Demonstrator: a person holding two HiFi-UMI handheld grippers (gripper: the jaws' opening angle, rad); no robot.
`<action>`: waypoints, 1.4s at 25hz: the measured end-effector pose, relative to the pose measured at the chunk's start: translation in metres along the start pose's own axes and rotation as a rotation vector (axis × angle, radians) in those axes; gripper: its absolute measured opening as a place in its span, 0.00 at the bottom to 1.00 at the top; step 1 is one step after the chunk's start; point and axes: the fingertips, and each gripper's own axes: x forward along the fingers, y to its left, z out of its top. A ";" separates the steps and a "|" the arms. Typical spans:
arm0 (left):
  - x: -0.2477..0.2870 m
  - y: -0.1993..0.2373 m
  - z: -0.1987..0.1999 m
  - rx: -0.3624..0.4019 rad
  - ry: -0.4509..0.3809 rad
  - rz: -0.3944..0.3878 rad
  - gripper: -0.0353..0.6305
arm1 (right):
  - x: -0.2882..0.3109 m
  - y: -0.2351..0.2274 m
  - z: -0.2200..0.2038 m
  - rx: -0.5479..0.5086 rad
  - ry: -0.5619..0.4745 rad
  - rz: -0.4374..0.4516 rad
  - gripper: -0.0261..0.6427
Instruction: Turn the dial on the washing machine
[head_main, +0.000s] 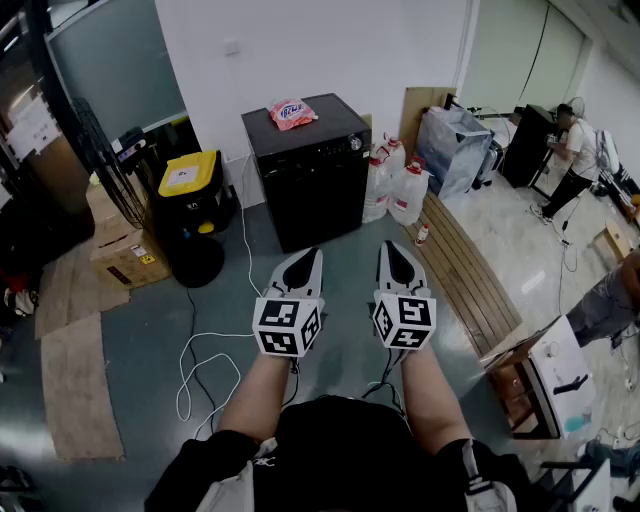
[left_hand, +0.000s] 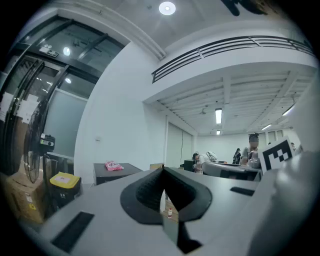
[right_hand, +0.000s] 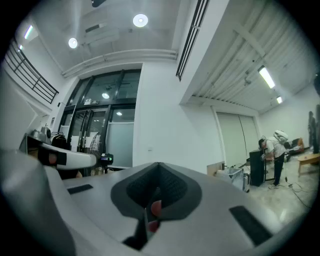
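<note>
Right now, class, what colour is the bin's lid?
Yellow. The lid shows best in the head view.

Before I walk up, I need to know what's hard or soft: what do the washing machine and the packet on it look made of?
Washing machine: probably painted metal or plastic, matte black; flat, rigid panels.
Packet: likely thin plastic film, pink-and-white print; crumpled, puffy shape.

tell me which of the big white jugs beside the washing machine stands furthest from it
The rightmost jug, next to the wooden slats. A second jug stands between it and the black washing machine.
</note>
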 end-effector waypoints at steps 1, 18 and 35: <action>0.001 -0.001 0.000 0.002 -0.002 0.004 0.07 | 0.001 -0.001 0.001 0.004 -0.007 0.004 0.04; 0.041 -0.009 -0.008 -0.038 -0.002 0.040 0.07 | 0.022 -0.045 -0.011 0.046 -0.031 0.023 0.04; 0.118 -0.028 -0.020 0.038 0.000 0.035 0.07 | 0.061 -0.103 -0.023 0.025 -0.022 0.027 0.04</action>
